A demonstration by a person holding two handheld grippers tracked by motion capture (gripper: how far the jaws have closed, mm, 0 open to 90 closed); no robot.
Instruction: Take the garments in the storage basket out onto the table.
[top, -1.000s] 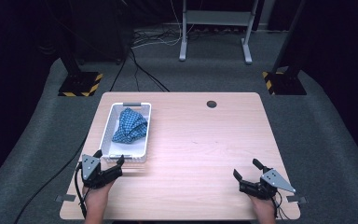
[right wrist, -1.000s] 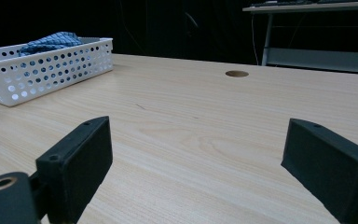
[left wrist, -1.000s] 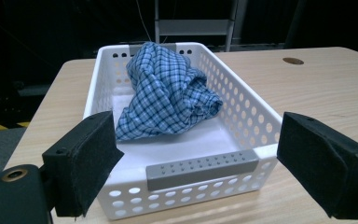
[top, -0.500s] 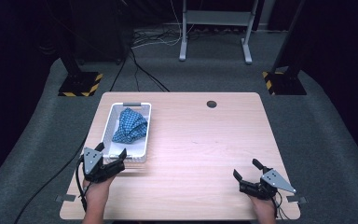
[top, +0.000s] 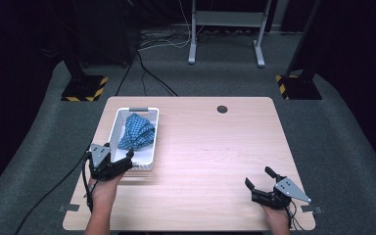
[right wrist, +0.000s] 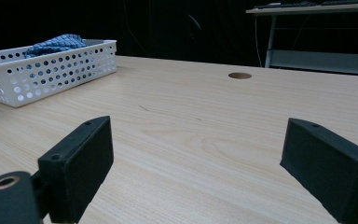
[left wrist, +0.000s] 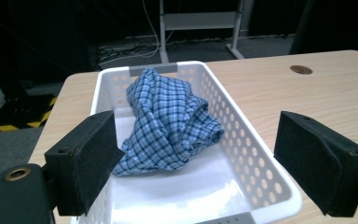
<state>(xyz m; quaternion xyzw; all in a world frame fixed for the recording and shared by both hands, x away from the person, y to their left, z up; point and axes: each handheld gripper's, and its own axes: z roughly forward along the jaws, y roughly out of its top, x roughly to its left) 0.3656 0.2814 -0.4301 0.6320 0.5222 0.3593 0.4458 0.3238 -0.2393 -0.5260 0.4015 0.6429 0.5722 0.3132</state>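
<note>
The blue checked cloth (left wrist: pixel 168 123) is seen lying crumpled in a heap inside the white basket (left wrist: pixel 251 154), more toward the far end. The basket is set on the left part of the wooden desk (top: pixel 210 152), and its long side runs away from the person. The left tool (top: pixel 120 159) is held at the near end of the basket, so the cloth lies straight ahead of it and a little lower, along the basket's long side. Its jaws are spread wide, and nothing is held between them. The right tool (top: pixel 259 180) is well apart, low over the near right corner of the desk, with its jaws spread wide too. The left tool is much nearer, so the cloth will likely be picked up by it. The cloth looks soft and full of folds. The basket looks like hard plastic with many small round holes in its walls. The desk top is smooth, pale wood.
</note>
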